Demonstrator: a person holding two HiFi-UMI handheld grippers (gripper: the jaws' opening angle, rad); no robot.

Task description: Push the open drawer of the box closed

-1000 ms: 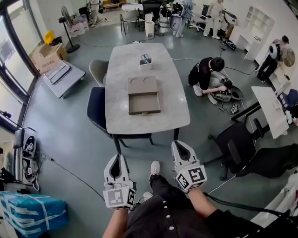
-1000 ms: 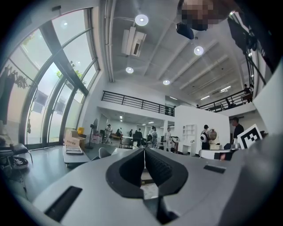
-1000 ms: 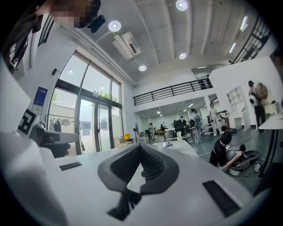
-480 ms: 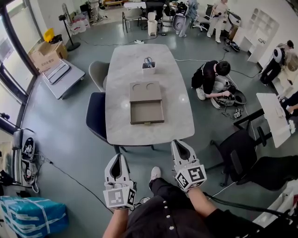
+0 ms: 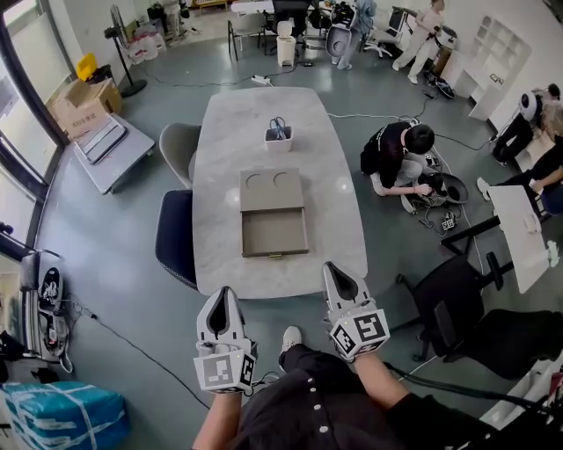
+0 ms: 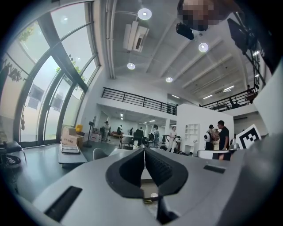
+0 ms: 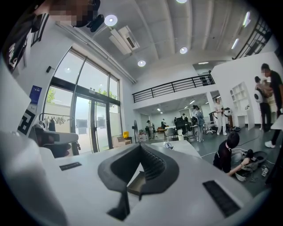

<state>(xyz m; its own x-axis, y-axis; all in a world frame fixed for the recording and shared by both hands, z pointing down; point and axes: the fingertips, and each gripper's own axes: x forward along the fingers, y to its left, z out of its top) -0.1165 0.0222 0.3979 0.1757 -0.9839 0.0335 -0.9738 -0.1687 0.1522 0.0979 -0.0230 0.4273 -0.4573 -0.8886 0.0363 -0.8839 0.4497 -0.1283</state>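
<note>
Box (image 5: 272, 190) sits mid table (image 5: 339, 185), its drawer (image 5: 274, 234) pulled out toward the near edge. Left gripper (image 5: 222, 293) and right gripper (image 5: 333, 269) hang just off that edge, apart from drawer. Both jaws together, empty.

Bright and even everywhere I look. Daylight floods in through the tall windows (image 6: 44, 88), and the round ceiling lamps (image 6: 144, 13) flare white. The pale surface (image 5: 220, 141) carries a soft sheen, and shadows on the floor (image 5: 114, 237) are faint. My 2 tool views bulge fisheye-style and go black at the corners. Up close, my left tool (image 6: 144, 154) looks soft, the hall behind crisp.
</note>
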